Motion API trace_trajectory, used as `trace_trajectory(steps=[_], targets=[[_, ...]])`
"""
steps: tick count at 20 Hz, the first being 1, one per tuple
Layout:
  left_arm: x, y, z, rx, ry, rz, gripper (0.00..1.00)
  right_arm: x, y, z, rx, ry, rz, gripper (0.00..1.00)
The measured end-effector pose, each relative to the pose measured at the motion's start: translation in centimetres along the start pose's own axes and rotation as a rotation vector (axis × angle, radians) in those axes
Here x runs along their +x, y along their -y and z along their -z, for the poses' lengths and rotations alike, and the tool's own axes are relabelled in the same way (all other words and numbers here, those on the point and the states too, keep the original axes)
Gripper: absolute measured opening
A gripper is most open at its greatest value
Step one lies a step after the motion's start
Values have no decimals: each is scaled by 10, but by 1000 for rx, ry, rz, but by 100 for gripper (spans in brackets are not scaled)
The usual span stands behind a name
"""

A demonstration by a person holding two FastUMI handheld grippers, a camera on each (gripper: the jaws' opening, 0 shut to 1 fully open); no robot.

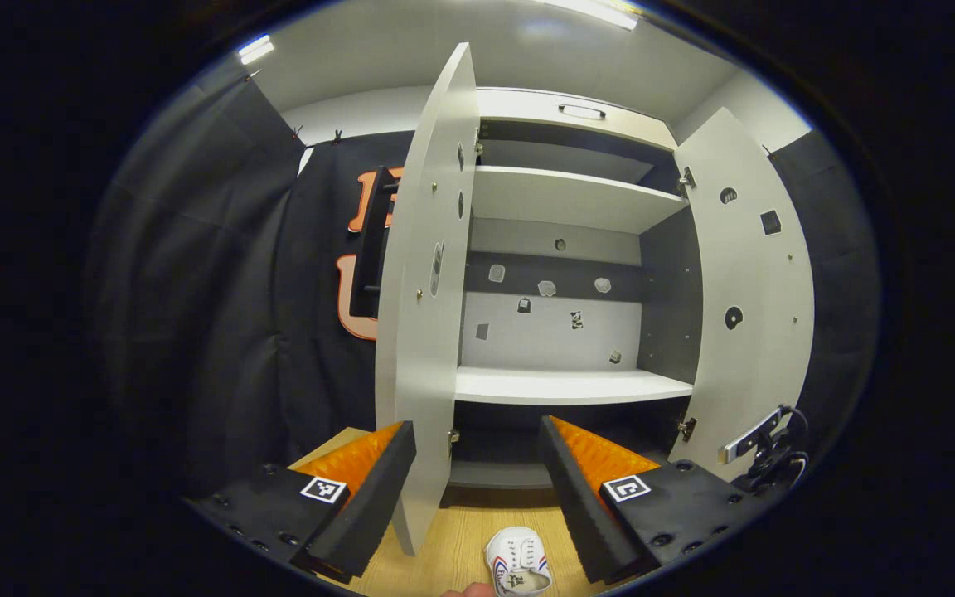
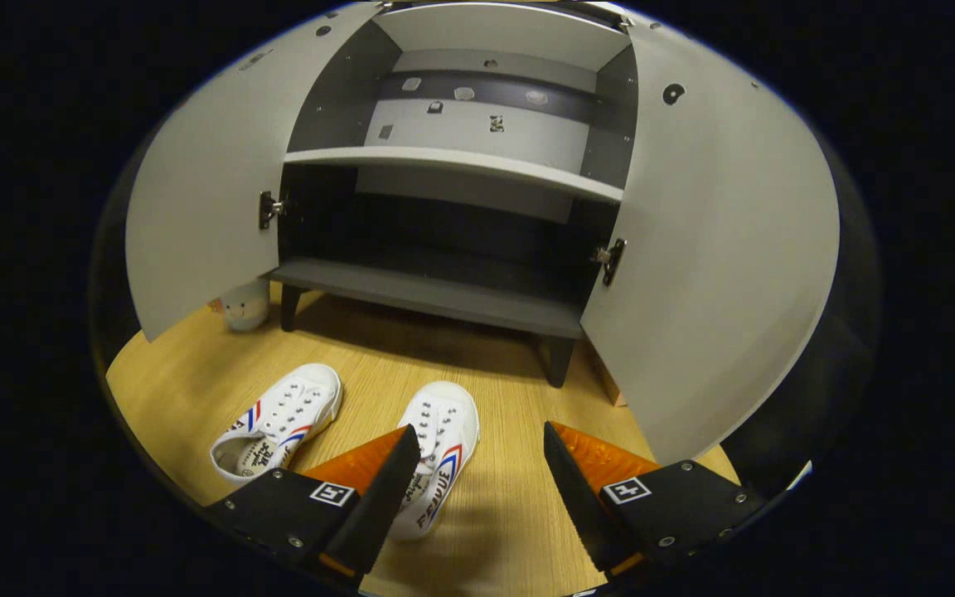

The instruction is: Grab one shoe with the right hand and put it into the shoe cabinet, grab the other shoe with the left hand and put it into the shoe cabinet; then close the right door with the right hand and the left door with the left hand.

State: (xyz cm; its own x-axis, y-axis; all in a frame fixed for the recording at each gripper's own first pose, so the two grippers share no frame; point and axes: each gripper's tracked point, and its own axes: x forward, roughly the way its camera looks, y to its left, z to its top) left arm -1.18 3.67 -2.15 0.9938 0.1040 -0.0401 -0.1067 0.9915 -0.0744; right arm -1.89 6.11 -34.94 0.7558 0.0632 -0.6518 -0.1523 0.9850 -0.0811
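Nothing is done yet: both white sneakers lie on the wooden floor (image 2: 519, 531), one (image 2: 438, 452) at 6 o'clock before the open shoe cabinet (image 2: 444, 166), the other (image 2: 278, 420) at 8 o'clock. Right gripper (image 2: 477, 473) and left gripper (image 1: 477, 464) have wide, empty fingers; both doors stand open.

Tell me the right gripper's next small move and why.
Probably lower the right gripper and shift it slightly left to straddle the nearer shoe. Its jaws stand open and empty, that shoe lies on the floor partly behind one finger, and both cabinet doors are open.
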Motion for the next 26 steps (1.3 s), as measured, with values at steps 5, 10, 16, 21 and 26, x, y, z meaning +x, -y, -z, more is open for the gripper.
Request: trace_trajectory(steps=[5,10,16,21,26], targets=[[3,-3,7,-8,-16,-3,97,19,-10,47,-27,-126,-8,89],[6,-4,11,-3,-26,-7,97,29,-8,54,0,-183,-17,86],[10,-2,19,-21,-48,-1,99,47,-12,71,5,-296,-74,83],[11,-4,23,-30,-60,-8,97,57,-14,69,17,-282,-122,82],[8,-4,28,-35,-82,-10,97,69,-26,65,32,-223,-163,69]])
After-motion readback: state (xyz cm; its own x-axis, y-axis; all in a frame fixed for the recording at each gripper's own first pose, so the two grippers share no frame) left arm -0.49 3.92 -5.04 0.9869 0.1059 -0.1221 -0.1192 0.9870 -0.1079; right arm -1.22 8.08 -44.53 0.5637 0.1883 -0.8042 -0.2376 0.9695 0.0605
